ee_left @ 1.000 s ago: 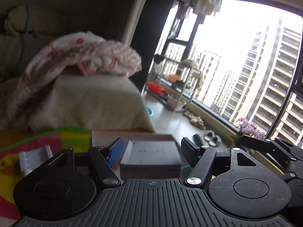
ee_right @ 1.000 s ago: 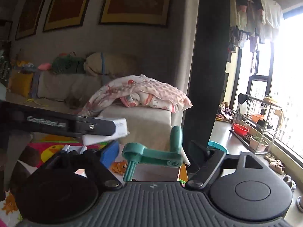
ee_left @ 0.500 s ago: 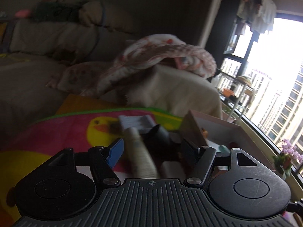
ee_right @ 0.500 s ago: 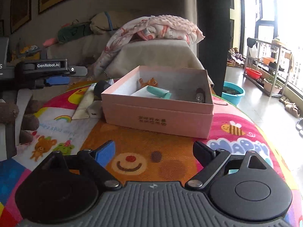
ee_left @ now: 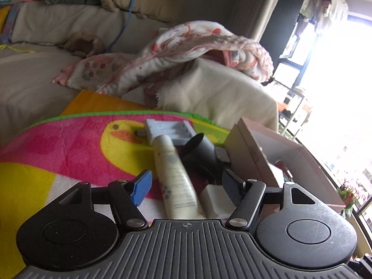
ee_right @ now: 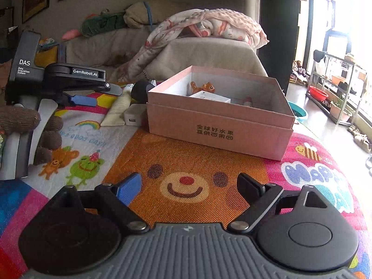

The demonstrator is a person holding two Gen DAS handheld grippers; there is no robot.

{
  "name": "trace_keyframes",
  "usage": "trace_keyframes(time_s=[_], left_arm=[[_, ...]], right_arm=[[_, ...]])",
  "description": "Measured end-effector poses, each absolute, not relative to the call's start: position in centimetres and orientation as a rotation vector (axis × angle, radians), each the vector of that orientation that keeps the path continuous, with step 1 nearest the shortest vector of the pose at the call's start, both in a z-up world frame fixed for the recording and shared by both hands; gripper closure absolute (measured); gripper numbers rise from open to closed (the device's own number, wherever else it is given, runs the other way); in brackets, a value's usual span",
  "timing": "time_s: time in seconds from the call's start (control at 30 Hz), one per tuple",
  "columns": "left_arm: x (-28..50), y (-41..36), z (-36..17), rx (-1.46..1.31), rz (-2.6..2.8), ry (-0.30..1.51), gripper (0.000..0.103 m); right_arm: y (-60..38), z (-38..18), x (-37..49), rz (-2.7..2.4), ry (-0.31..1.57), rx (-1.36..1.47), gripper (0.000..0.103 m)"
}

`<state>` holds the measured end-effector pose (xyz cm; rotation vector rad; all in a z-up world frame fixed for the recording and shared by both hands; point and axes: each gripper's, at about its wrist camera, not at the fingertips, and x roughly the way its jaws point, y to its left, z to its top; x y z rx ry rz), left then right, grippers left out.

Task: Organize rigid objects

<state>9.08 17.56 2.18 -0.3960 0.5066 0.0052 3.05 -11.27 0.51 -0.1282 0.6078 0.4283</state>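
Observation:
A pink cardboard box [ee_right: 220,127] stands open on the colourful mat; inside I see an orange toy figure [ee_right: 202,88] and a white box [ee_right: 210,96]. Left of it lie a cream tube [ee_left: 174,176], a white charger block [ee_left: 215,201], a black cylinder [ee_left: 198,150] and a pale blue battery tray [ee_left: 169,130]. My left gripper [ee_left: 186,183] is open, low over the tube and charger, the tube between its fingers. In the right wrist view it shows [ee_right: 90,97] left of the box. My right gripper [ee_right: 189,187] is open and empty over the bear face on the mat.
A sofa with a pink patterned blanket [ee_right: 204,26] stands behind the mat. A metal rack [ee_right: 334,86] with bowls and a blue basin [ee_right: 298,112] are on the floor to the right, by the bright window. The box [ee_left: 274,160] lies right of my left gripper.
My left gripper let go of the white box and swung left and down over the tube and charger. My right gripper dropped the teal part in the box and drew back, open.

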Motion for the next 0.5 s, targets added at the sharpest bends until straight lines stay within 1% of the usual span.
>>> trace_keyframes(time_s=[0.17, 0.27, 0.4, 0.47, 0.5], left_arm=[[11.4, 17.9, 3.9, -0.348, -0.011, 0.467, 0.031], [15.5, 18.7, 5.0, -0.332, -0.031, 0.464, 0.031], [22.5, 20.2, 4.4, -0.361, -0.008, 0.583, 0.031], [25.2, 20.1, 3.1, -0.358, 0.014, 0.672, 0.034], [26.3, 19.8, 2.4, -0.351, 0.010, 0.705, 0.037]], right_arm=[[-11.2, 0.3, 3.3, 0.415, 0.627, -0.128, 0.013], [-11.2, 0.2, 3.5, 0.421, 0.642, -0.122, 0.013], [-11.3, 0.1, 3.9, 0.420, 0.665, -0.112, 0.013], [-11.4, 0.0, 3.9, 0.417, 0.663, -0.102, 0.013], [-11.5, 0.0, 3.9, 0.416, 0.662, -0.097, 0.013]])
